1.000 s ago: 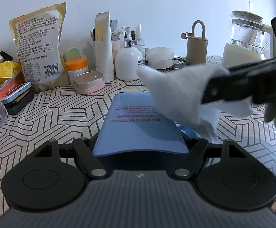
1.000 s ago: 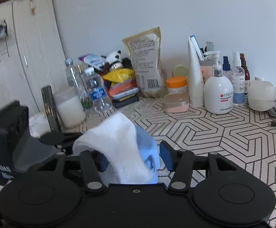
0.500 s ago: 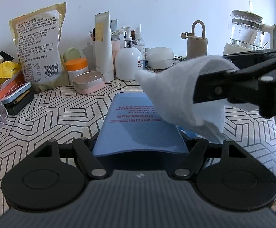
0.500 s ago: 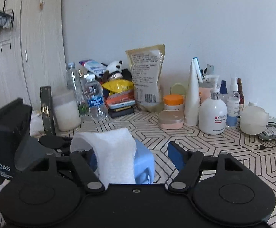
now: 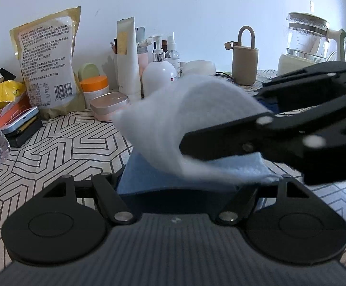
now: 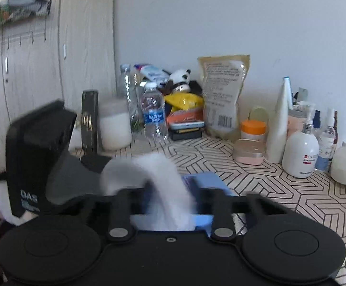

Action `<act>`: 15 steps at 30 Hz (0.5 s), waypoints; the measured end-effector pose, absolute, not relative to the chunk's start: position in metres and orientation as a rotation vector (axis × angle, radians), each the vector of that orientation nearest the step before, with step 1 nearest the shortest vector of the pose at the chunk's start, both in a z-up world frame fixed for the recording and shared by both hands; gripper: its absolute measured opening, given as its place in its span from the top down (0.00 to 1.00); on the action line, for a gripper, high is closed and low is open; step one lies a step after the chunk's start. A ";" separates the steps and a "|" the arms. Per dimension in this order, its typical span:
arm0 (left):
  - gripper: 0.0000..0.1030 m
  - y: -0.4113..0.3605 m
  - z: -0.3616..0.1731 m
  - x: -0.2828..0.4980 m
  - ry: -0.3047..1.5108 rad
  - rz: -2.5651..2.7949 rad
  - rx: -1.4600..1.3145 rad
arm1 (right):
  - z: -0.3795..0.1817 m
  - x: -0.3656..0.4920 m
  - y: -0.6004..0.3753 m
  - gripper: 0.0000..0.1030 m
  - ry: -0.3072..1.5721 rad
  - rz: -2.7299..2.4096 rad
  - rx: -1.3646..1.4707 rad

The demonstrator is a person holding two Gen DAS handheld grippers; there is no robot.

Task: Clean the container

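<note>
One blue container (image 5: 149,178), one white cloth (image 5: 187,119).

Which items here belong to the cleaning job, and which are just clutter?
In use:
blue container, gripped by the left tongs
white cloth, gripped by the right tongs

Clutter:
water bottle
food bag
pump bottle
kettle

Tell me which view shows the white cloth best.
The left wrist view: the white cloth spreads broad over the blue container, pinched by the right gripper. The right wrist view shows the cloth blurred, partly hidden behind the gripper's linkage.
</note>
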State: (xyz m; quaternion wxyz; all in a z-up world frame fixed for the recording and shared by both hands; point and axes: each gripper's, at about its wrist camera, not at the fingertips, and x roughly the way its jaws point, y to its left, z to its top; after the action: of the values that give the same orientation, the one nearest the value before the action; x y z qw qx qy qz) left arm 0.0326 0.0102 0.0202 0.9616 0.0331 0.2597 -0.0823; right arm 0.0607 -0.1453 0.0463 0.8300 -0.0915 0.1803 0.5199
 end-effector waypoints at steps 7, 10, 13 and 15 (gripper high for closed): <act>0.29 0.007 0.018 0.032 0.526 -0.166 0.073 | 0.040 0.071 -0.148 0.81 0.365 0.887 -0.253; 0.29 0.002 0.017 0.030 0.525 -0.159 0.070 | 0.039 0.071 -0.147 0.81 0.363 0.863 -0.256; 0.29 0.001 0.017 0.030 0.527 -0.160 0.063 | 0.041 0.063 -0.143 0.81 0.346 0.880 -0.291; 0.29 0.000 0.017 0.029 0.527 -0.160 0.065 | 0.044 0.060 -0.146 0.81 0.378 0.975 -0.243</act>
State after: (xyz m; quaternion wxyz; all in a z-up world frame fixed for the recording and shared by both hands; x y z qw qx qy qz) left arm 0.0293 -0.0002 0.0170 0.9618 0.0323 0.2602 -0.0788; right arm 0.0604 -0.1464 0.0443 0.8594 -0.1159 0.1798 0.4644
